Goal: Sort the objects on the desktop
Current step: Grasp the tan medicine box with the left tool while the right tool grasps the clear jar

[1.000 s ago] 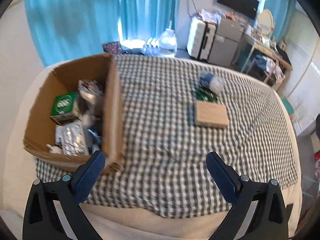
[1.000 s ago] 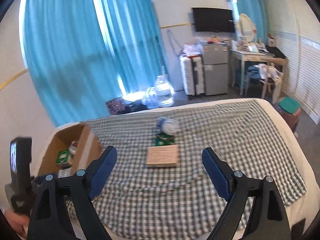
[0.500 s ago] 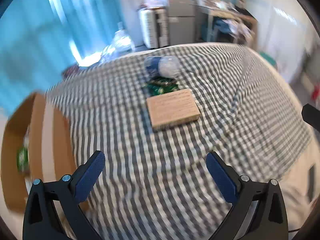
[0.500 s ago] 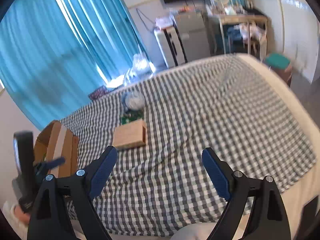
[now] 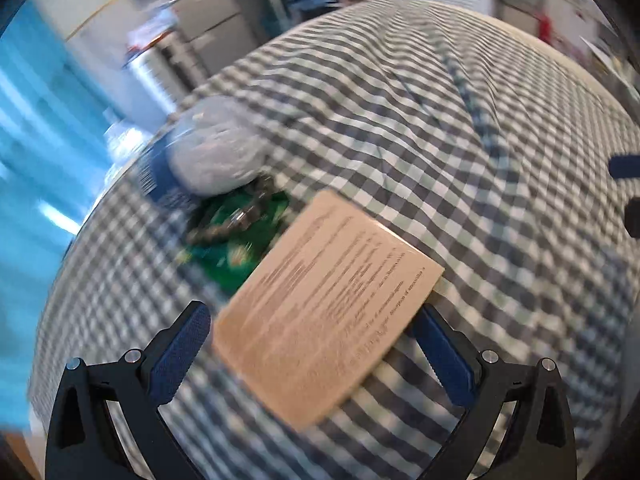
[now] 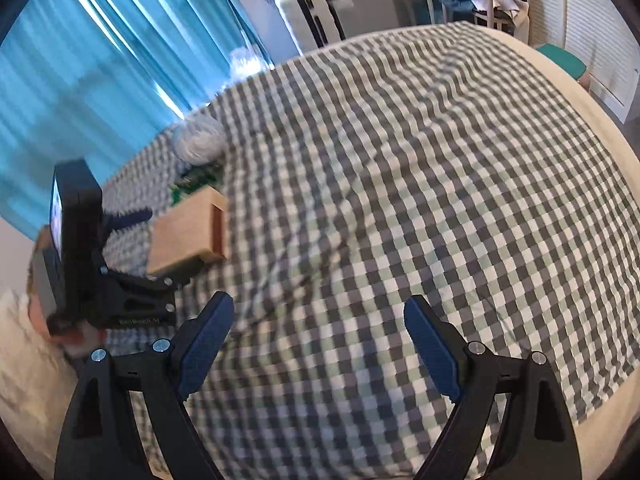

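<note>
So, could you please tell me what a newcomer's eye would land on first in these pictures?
Probably the tan box printed with text, lying on the checked cloth between the open fingers of the left gripper. Just beyond it sit a green packet and a blue-and-white bundle. The right gripper is open over bare cloth.

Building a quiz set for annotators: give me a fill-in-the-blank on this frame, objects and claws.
1. The tan box lies between the pads of the ____ claw.
2. The right claw hangs over bare checked cloth with its jaws ____.
3. The packet just beyond the tan box is coloured ____.
4. The blue and white pouch lies on the far side of the ____ packet.

Missing words: left; open; green; green
</note>
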The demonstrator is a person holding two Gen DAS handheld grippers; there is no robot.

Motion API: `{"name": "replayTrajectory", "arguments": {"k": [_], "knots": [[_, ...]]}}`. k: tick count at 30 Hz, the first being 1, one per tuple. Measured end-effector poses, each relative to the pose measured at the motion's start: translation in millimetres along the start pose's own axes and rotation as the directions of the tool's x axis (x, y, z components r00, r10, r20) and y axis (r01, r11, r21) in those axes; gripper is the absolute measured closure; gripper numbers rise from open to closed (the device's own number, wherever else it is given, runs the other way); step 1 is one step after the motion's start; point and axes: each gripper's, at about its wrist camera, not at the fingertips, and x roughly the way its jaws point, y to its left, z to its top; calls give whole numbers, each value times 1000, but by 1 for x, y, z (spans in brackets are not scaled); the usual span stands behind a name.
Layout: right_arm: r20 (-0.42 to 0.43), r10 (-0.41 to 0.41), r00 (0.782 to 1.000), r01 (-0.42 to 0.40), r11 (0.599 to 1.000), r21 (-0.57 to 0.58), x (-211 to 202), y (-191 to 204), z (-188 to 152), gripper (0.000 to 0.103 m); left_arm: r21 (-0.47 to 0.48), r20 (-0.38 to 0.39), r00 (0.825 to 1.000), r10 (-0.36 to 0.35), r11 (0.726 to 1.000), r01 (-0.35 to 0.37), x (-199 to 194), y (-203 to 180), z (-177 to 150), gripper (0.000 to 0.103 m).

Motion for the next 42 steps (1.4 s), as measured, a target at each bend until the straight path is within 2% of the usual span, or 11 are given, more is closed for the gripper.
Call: {"name": "replayTrajectory", "arguments": {"k": [4,7,11,13,15,18,24,27,33,36,42], "knots": [[-36,6,999,-6,1000,20,23,-1,-1,16,55,12,998,-64,996,63,23,0,1,0],[-65,-4,998,4,1000,4,33,1,-7,16,-90,-12,992,-125,988,123,28,14,-1,0],[-63,-20,998,18,999,-31,30,7,-10,16,-274,-50,992,-115,957,97,23,16,-15,0],[-31,-12,999,10,999,-48,20,11,-12,16,-375,-79,988,-131,922,92,17,14,-28,6],[-17,-8,1000,7,999,-54,14,14,-11,16,-466,-79,988,-131,881,79,5,15,-43,22],[-8,4,1000,-5,998,-63,2,19,-12,16,-619,-98,984,-150,783,58,-14,21,-79,22],[34,49,998,-44,992,-118,-9,36,-2,16,-700,-98,991,-89,714,-5,-39,36,-116,22],[74,54,996,-40,982,-183,-3,50,16,16,-773,-102,993,-56,632,-44,-40,53,-125,22],[114,144,983,-98,936,-338,34,88,70,16,-829,-112,993,20,550,-105,-35,87,-117,22],[88,203,975,-150,898,-413,66,110,101,16,-824,-142,987,78,543,-161,-30,105,-112,22],[84,132,988,-79,884,-461,126,155,147,16,-851,-144,987,70,501,-160,-21,130,-117,23]]}}
